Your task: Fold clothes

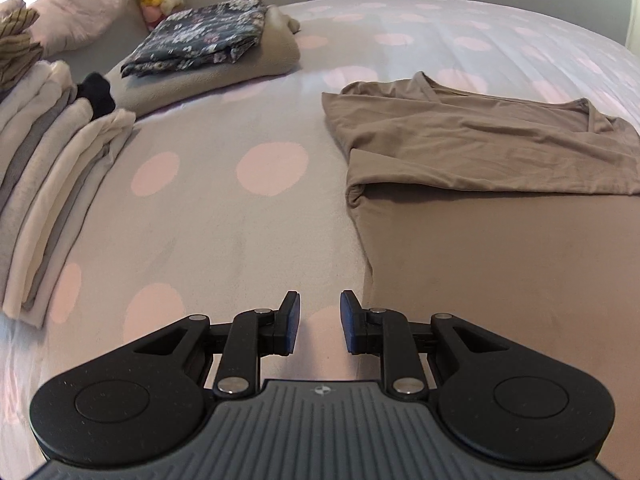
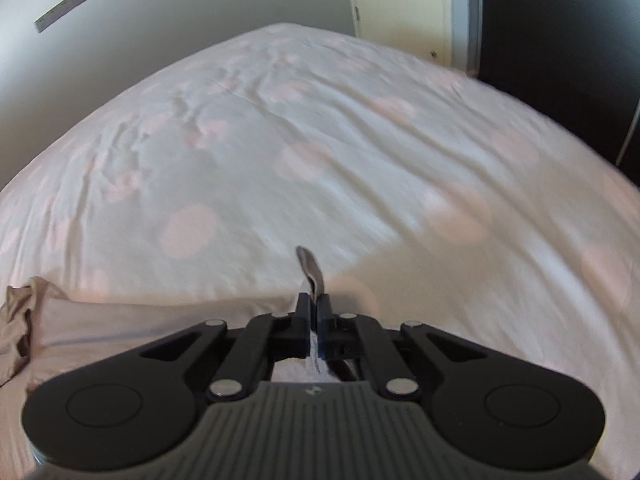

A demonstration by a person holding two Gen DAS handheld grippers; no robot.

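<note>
A taupe V-neck shirt lies on the dotted bedspread at the right of the left wrist view, its upper part folded over. My left gripper hovers over the bedspread just left of the shirt's near edge, open, with nothing between its pads. In the right wrist view my right gripper is shut on a strip of the taupe fabric, which sticks up past the fingertips. More of the shirt trails off to the lower left over the bedspread.
A stack of folded pale clothes sits at the left with a black sock behind it. Farther back lie a floral folded garment on a beige folded blanket and a pink pillow. A door stands beyond the bed.
</note>
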